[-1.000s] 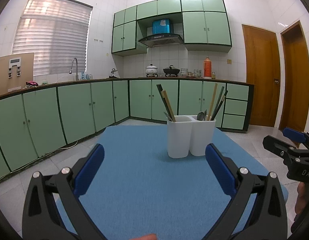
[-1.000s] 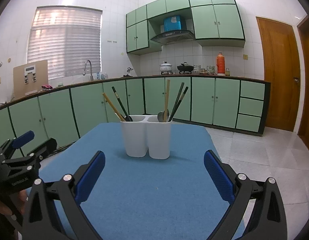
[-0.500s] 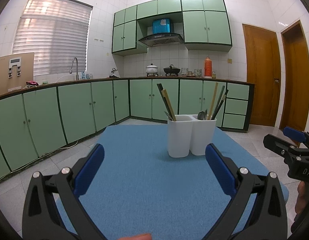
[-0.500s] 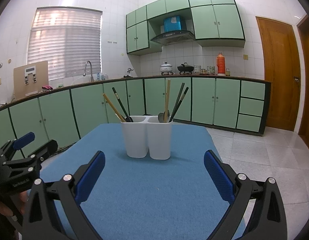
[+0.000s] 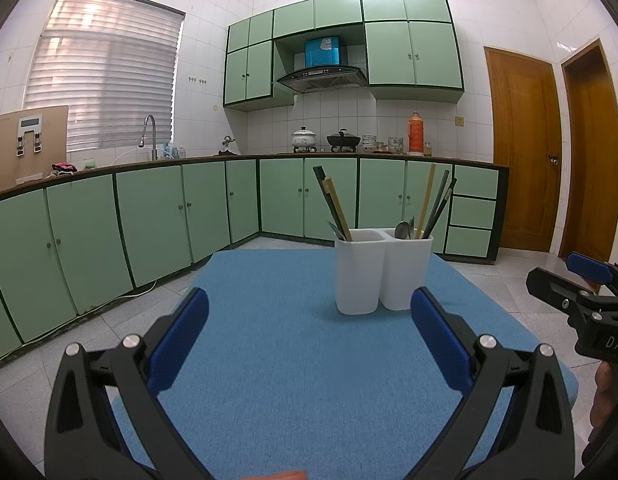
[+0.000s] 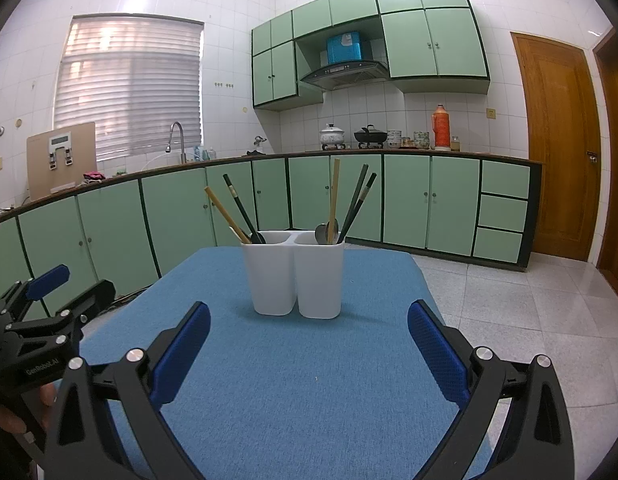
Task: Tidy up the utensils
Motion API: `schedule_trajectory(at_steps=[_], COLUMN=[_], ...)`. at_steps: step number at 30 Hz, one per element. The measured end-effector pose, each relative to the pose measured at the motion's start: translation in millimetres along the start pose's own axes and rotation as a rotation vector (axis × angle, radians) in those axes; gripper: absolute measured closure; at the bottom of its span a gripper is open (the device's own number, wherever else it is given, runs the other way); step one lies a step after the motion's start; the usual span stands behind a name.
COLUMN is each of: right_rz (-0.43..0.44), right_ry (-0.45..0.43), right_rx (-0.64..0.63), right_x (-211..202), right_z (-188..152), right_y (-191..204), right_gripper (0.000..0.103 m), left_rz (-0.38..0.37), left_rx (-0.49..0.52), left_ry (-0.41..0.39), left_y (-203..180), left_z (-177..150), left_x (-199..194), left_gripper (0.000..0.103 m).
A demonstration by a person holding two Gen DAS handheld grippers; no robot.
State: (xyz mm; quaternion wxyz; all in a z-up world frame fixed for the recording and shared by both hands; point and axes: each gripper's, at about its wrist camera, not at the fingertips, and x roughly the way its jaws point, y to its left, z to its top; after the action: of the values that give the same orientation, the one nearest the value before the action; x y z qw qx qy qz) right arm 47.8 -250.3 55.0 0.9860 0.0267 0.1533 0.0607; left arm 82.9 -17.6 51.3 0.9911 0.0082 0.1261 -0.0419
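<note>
Both claws, the left claw [image 5: 309,316] and right claw [image 6: 309,320], hang wide open and empty over the blue tabletop [image 6: 309,392], the white utensil holder [image 6: 295,274] straight ahead, its chopsticks [image 6: 333,200] upright.

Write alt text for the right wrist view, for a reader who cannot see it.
A white two-compartment utensil holder stands on a blue table mat, chopsticks and a spoon sticking up from it. The open right gripper frames it, empty; the left gripper shows at the left edge, green kitchen cabinets behind.
</note>
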Motion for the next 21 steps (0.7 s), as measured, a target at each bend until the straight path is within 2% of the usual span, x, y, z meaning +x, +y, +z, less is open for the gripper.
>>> schedule_trajectory(at_steps=[21], right_rz=[-0.002], right_ry=[0.002], right_rx=[-0.003], right_x=[2.1], right_z=[-2.5], right_y=[0.3], right_gripper=[0.006], left_rz=[-0.002], left_rx=[-0.001], left_ry=[0.002], left_y=[-0.7], left_z=[-2.0], left_x=[1.3], left_gripper=[0.005])
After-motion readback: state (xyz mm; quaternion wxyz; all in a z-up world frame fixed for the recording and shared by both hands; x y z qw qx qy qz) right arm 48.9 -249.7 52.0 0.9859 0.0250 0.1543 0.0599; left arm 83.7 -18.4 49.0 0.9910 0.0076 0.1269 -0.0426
